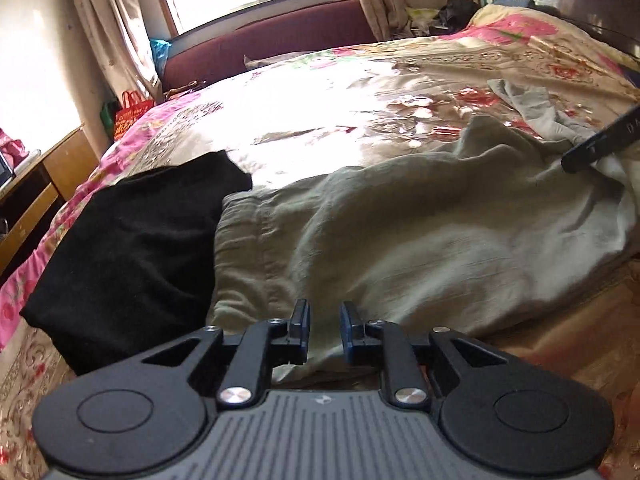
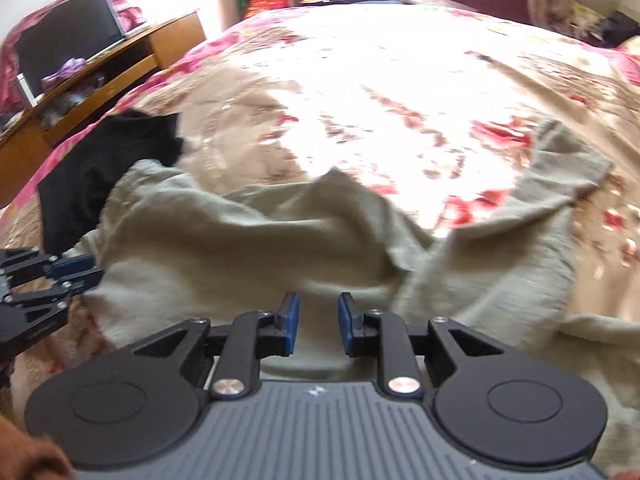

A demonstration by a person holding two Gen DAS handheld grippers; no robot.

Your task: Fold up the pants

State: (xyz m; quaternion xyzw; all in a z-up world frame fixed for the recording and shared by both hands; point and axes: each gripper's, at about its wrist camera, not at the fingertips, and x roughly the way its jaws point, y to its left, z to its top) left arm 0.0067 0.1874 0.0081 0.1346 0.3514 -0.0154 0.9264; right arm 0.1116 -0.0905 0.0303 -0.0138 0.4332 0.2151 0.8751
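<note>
Pale grey-green pants [image 1: 400, 236] lie crumpled on the flowered bed near its front edge; they also show in the right wrist view [image 2: 248, 240], with one leg [image 2: 560, 184] spread to the right. My left gripper [image 1: 325, 320] is open and empty just above the pants' waist end. My right gripper [image 2: 319, 312] is open and empty over the middle of the pants. The left gripper's fingers [image 2: 68, 266] show at the left edge of the right wrist view, and part of the right gripper [image 1: 600, 144] shows at the right edge of the left wrist view.
A folded black garment [image 1: 132, 248] lies on the bed left of the pants. The flowered bedspread [image 1: 320, 92] stretches back to a maroon footboard [image 1: 272, 40] under a window. A wooden desk [image 2: 120, 60] stands left of the bed.
</note>
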